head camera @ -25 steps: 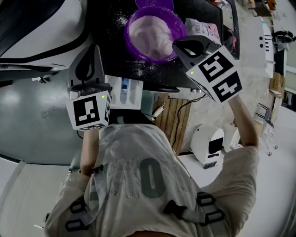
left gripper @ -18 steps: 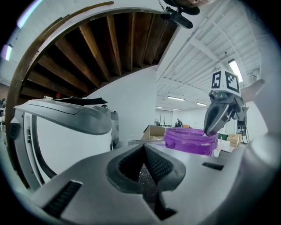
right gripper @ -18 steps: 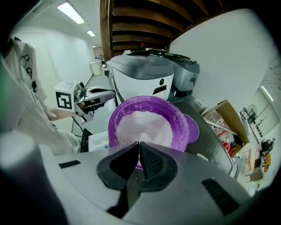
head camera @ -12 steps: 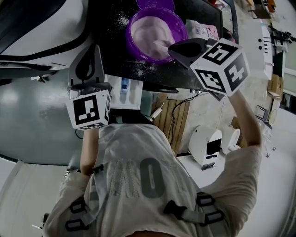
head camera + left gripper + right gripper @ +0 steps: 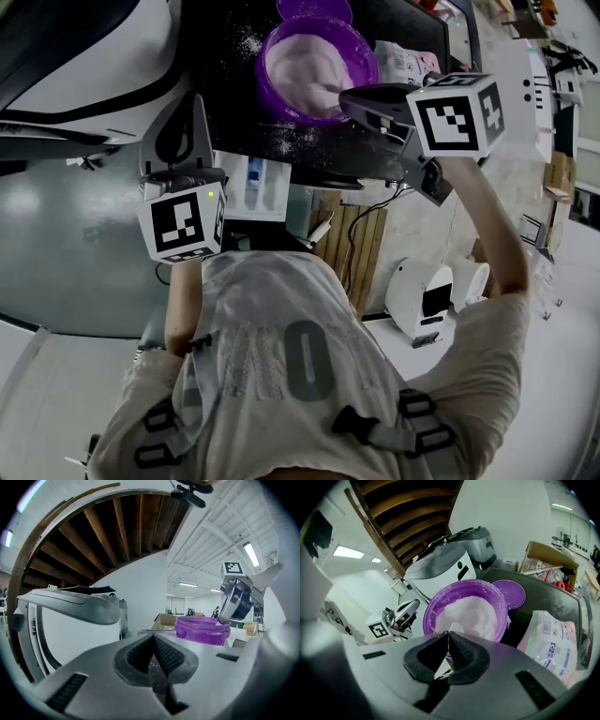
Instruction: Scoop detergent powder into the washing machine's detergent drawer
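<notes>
While the right gripper (image 5: 448,635) pinches a white scoop (image 5: 442,666) at the powder tub's (image 5: 317,66) rim, shown only in its own view, a bag (image 5: 551,641) lies beside it on the bench (image 5: 225,56). The left gripper (image 5: 153,639), jaws together and empty, hovers near the drawer (image 5: 255,187).

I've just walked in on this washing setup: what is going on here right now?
A person is working with two tools. The right hand-held gripper is shut on a thin white scoop, which reaches into the purple tub of detergent powder. The left hand-held gripper, shut and empty, hovers beside the open detergent drawer.
</notes>
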`<control>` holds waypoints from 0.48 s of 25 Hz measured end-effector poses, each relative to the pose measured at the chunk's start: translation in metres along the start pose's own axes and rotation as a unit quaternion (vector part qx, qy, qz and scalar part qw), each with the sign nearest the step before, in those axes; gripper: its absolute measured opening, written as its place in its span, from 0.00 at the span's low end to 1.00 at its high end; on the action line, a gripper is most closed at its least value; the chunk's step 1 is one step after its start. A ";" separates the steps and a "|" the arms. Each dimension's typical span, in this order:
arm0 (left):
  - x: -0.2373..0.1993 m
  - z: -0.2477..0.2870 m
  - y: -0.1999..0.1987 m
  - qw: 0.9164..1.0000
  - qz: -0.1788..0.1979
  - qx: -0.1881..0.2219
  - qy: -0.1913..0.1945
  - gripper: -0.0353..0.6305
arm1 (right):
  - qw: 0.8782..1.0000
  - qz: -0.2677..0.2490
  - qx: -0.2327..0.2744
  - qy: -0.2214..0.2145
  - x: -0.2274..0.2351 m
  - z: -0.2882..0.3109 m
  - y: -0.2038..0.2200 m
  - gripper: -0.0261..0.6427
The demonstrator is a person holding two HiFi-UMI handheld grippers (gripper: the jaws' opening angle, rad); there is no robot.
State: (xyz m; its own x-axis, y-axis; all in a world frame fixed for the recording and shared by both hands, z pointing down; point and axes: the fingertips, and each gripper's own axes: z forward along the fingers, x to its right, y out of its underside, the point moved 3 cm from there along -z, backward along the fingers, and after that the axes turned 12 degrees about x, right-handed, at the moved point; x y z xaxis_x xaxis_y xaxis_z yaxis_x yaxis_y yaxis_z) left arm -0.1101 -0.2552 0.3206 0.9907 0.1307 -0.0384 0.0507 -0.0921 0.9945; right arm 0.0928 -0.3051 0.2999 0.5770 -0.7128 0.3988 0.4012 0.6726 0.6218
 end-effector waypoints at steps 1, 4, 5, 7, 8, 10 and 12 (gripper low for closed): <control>0.000 0.000 -0.001 1.000 0.001 0.000 0.001 0.08 | 1.000 0.014 0.005 -0.003 0.000 0.000 -0.001 0.06; 0.001 -0.001 -0.003 1.000 0.003 0.002 0.002 0.08 | 0.997 0.073 0.029 -0.019 0.000 0.000 -0.001 0.06; 0.000 -0.001 -0.003 1.000 0.004 0.003 0.002 0.08 | 0.995 0.093 0.040 -0.024 0.000 0.000 -0.002 0.06; -0.001 -0.002 -0.005 1.000 0.006 0.005 0.002 0.08 | 0.989 0.127 0.060 -0.033 -0.002 0.001 -0.006 0.06; -0.002 -0.003 -0.007 1.000 0.007 0.006 0.002 0.08 | 0.987 0.139 0.070 -0.035 -0.003 0.001 -0.007 0.06; -0.003 -0.003 -0.010 1.000 0.009 0.009 0.002 0.08 | 0.983 0.156 0.088 -0.037 -0.003 0.000 -0.009 0.06; -0.003 -0.003 -0.013 1.000 0.012 0.012 0.003 0.08 | 0.978 0.178 0.104 -0.024 0.002 -0.003 -0.008 0.06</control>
State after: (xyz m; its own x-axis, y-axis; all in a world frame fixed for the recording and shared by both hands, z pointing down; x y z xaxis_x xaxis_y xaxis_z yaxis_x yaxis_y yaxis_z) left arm -0.1144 -0.2519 0.3084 0.9908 0.1350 -0.0136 0.0299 -0.1192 0.9924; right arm 0.0924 -0.3113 0.2936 0.6173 -0.4533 0.6430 0.0252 0.8282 0.5598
